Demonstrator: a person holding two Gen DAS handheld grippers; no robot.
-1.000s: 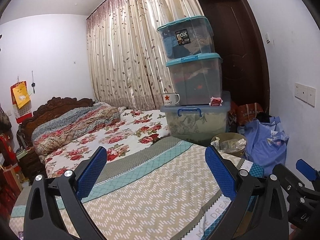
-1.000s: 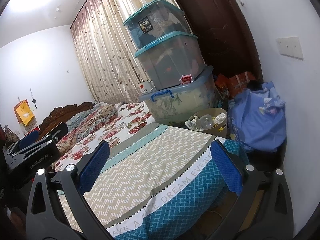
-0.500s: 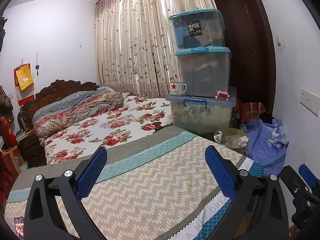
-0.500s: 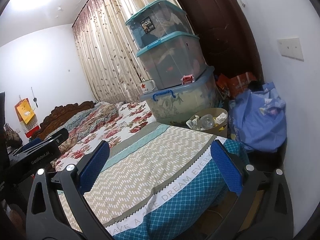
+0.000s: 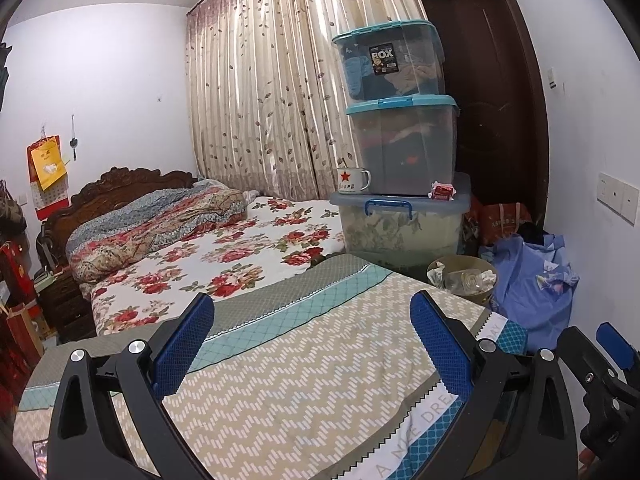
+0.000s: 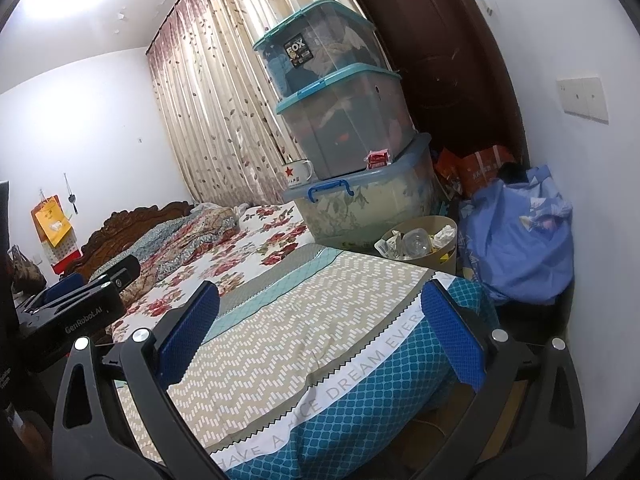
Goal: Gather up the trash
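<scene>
Nearest: left claw spread wide, nothing between its blue pads; right claw likewise wide and empty. Both hover over the zigzag-patterned quilt at the foot of the bed. No loose litter visible on the quilt.

Further out, past the bed's far corner: a tan wastebasket on the floor, full of crumpled wrappers and a clear plastic bottle. A blue bag sits just beside it, against the wall. Behind, three stacked storage bins, an enamel mug on the bottom lid.

Judgement: step in hand is the approach to the trash. Carry the right claw, which is nearer, over the bed corner, keep the jaws wide, and descend from above onto a single piece. The bottle looks slippery; grip it across the body.
</scene>
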